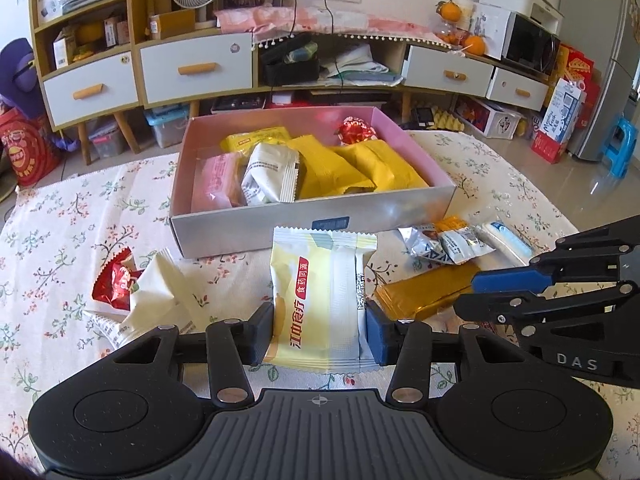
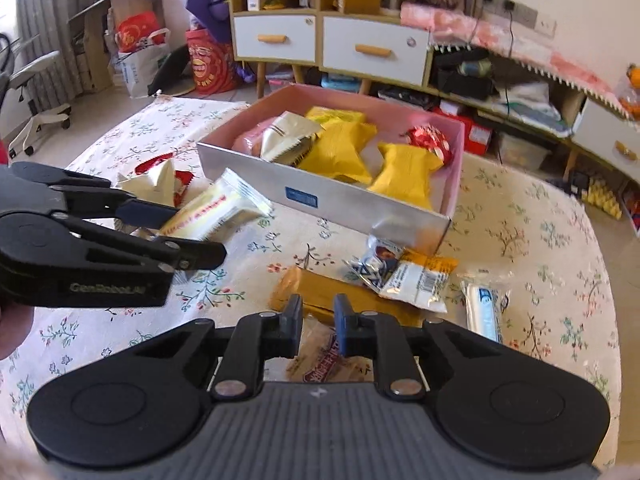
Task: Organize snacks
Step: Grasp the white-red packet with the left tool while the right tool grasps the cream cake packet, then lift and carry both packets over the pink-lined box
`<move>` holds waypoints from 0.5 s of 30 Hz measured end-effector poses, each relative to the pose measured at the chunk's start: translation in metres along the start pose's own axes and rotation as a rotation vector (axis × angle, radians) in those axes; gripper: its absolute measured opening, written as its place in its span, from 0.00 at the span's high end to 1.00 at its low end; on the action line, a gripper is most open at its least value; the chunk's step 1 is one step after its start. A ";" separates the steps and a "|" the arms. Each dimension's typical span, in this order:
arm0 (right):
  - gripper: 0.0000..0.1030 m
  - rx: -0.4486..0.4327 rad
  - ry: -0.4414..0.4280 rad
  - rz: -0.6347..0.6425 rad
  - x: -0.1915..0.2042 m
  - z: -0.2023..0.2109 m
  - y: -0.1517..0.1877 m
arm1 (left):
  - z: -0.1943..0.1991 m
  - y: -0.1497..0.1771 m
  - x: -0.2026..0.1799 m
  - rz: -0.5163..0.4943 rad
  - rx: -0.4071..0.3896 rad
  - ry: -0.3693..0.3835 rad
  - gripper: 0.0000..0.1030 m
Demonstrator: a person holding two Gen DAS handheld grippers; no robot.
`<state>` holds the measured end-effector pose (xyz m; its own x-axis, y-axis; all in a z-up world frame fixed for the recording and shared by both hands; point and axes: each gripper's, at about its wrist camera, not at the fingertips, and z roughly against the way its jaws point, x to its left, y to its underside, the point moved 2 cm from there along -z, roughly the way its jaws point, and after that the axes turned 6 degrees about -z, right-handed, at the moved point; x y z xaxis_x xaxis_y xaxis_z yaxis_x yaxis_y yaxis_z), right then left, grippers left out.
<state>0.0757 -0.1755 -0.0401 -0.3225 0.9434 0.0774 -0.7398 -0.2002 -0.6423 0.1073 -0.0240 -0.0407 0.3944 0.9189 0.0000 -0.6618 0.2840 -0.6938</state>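
Left gripper (image 1: 320, 320) clamped on pale yellow snack packet (image 1: 320, 300), before box (image 1: 312, 224)

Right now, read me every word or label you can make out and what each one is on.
"江中食疗" and "食药同源": the yellow snack packet held in the left gripper.
"DAS": the right gripper.
"GenRobot.AI": the left gripper's body, right wrist view.
Blue sticker on the box: too blurred.
Print on the other packets: too small to read.

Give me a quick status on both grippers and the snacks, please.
Left gripper shut on yellow-white packet. Right gripper shut, gold bar just beyond its jaws. Box ahead, path clear.
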 end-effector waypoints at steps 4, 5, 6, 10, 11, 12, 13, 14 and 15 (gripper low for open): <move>0.58 0.015 -0.009 -0.006 -0.001 0.001 0.004 | -0.002 0.003 0.000 -0.008 0.020 -0.002 0.56; 0.48 0.025 -0.012 -0.007 -0.001 0.000 0.005 | -0.003 0.004 0.000 -0.007 0.026 -0.002 0.56; 0.45 0.033 -0.011 -0.009 -0.001 0.000 0.007 | -0.004 0.005 -0.001 -0.008 0.032 -0.001 0.56; 0.43 0.079 0.012 -0.026 0.000 -0.005 0.011 | -0.006 0.007 -0.003 -0.020 0.046 0.002 0.56; 0.44 0.086 0.014 -0.024 0.000 -0.007 0.012 | -0.006 0.007 -0.003 -0.022 0.048 0.003 0.56; 0.46 0.094 0.019 -0.021 0.001 -0.008 0.013 | -0.007 0.007 -0.004 -0.023 0.050 0.003 0.56; 0.48 0.103 0.026 -0.018 0.001 -0.010 0.014 | -0.007 0.008 -0.004 -0.023 0.051 0.004 0.56; 0.50 0.109 0.033 -0.015 0.001 -0.012 0.015 | -0.007 0.008 -0.004 -0.024 0.051 0.004 0.56; 0.53 0.116 0.033 -0.013 0.002 -0.014 0.016 | -0.007 0.008 -0.003 -0.025 0.052 0.003 0.56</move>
<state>0.0715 -0.1735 -0.0607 -0.2939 0.9540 0.0590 -0.8078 -0.2149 -0.5489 0.1049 -0.0268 -0.0509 0.4133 0.9105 0.0143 -0.6838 0.3207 -0.6554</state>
